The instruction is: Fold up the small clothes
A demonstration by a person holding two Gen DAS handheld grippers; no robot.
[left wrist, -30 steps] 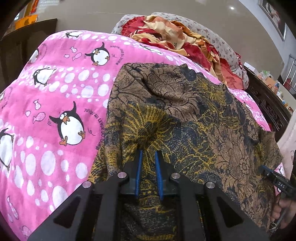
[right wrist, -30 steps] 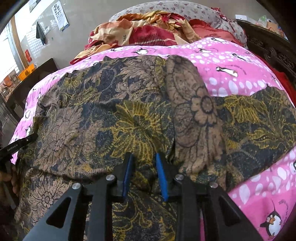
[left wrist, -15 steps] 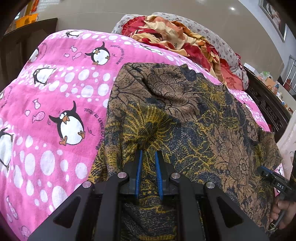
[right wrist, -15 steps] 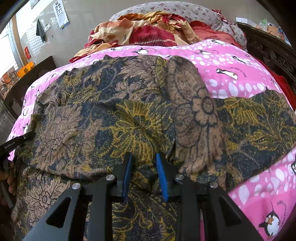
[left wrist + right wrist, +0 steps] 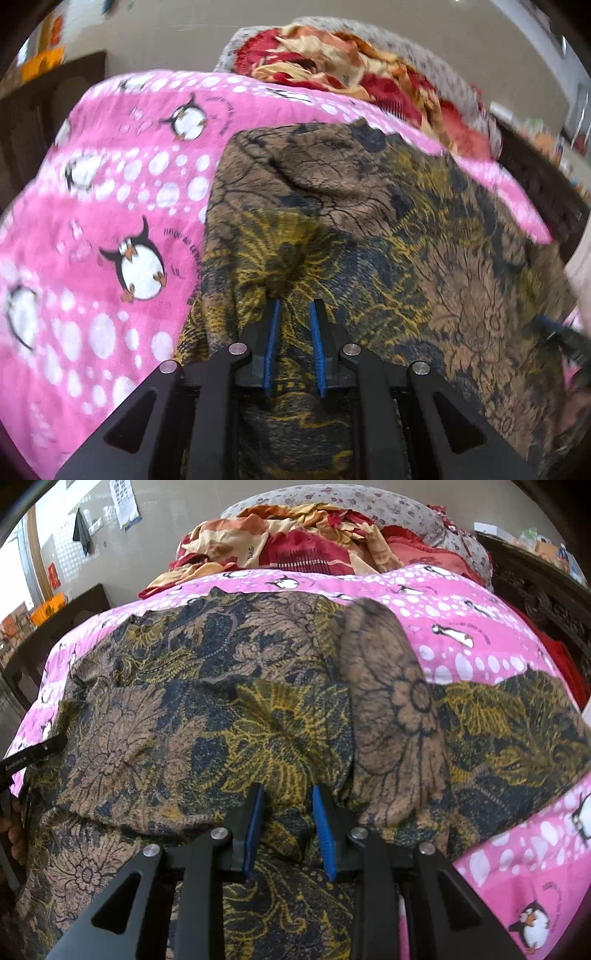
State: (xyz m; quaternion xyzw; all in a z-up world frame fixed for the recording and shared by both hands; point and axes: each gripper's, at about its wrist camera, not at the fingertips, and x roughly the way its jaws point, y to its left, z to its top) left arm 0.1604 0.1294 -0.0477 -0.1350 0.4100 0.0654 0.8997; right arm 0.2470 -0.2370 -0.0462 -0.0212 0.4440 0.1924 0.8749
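Both claws, left claw (image 5: 292,347) and right claw (image 5: 287,830), still pinching the near hem of the brown-and-yellow floral batik cotton garment (image 5: 229,709) spread across the pink penguin-print fleece blanket (image 5: 92,229) on the bed, nothing shifted, fold-over not yet begun.

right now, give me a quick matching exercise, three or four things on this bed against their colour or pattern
Things:
1. blanket
2. garment
3. crumpled cloth
4. pillow

Descriptions:
A. red and cream, heaped at the far end
B. pink with penguins and white dots
C. pale with small flowers
D. brown, navy and yellow floral print

Pairs: 1-B, 2-D, 3-A, 4-C
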